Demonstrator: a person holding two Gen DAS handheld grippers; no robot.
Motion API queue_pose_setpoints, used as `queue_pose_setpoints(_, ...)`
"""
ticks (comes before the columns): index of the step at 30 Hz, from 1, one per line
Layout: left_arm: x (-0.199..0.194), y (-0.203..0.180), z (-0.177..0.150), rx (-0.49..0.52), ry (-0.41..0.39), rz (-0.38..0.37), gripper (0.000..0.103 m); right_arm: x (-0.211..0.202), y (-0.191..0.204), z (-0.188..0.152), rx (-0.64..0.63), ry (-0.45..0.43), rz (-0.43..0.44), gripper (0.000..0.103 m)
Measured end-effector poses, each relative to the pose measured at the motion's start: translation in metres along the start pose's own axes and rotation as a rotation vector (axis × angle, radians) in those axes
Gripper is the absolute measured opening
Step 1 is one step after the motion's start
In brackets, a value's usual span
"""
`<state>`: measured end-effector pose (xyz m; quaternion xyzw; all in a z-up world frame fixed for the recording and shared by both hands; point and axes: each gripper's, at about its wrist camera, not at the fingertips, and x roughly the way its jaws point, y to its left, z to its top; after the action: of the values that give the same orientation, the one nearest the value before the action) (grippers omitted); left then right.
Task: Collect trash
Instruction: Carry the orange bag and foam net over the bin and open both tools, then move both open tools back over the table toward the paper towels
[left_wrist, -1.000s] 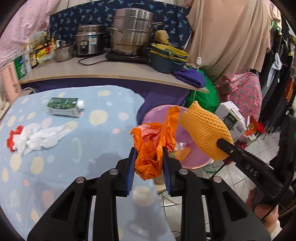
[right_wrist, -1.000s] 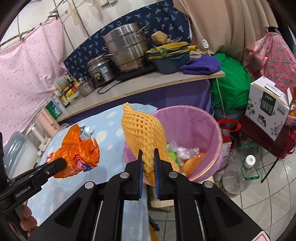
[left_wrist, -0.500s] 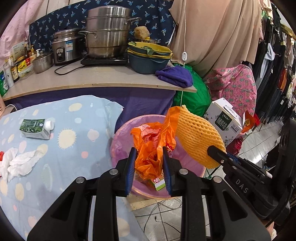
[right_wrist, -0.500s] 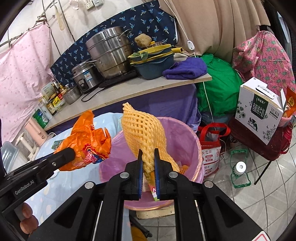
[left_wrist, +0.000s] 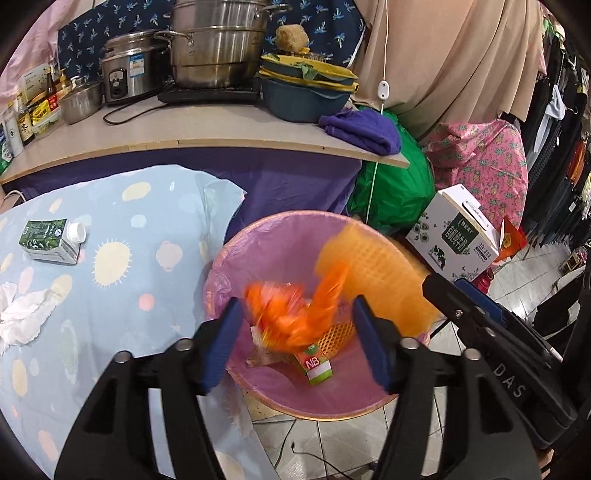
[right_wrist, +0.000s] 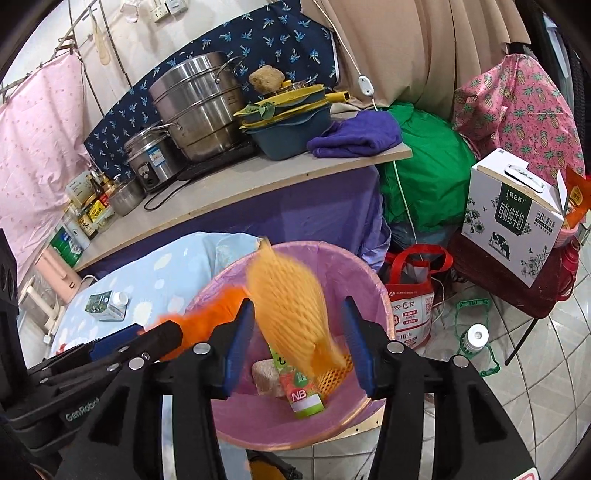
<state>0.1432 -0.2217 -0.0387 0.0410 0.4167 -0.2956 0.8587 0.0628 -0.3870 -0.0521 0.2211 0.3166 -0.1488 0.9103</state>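
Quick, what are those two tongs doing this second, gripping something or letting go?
Left tongs: open, jaws just opened; blurred orange plastic bag dropping free between them.
Right tongs: open, jaws just opened; yellow foam net falling between them toward the pink bin.

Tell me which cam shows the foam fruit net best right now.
Right wrist: the foam fruit net sits centred between the open right tongs, mesh visible, over the pink bin. Left wrist shows it only as a blur.

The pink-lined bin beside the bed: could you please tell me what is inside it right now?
Inside the bin lie an NB carton, an orange foam net and a brownish block. A blurred yellow foam net and orange bag above cover the rest.
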Motion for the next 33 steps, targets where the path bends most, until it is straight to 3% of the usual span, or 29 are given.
queue_pose_setpoints(14, -0.022, 0.018, 0.006, -0.036, -0.044, 0.022, 0.064, -0.020, 0.020, 0.005, -0.022, -0.036, 0.038, 0.050)
queue_pose_setpoints(19, -0.034, 0.030, 0.001, -0.044, -0.066, 0.062, 0.064, -0.025, 0.037, 0.002, -0.040, -0.035, 0.066, 0.051)
queue_pose_setpoints(33, -0.073, 0.124, -0.030, -0.179, -0.097, 0.201, 0.067, -0.015, 0.108, -0.027, -0.132, 0.029, 0.151, 0.051)
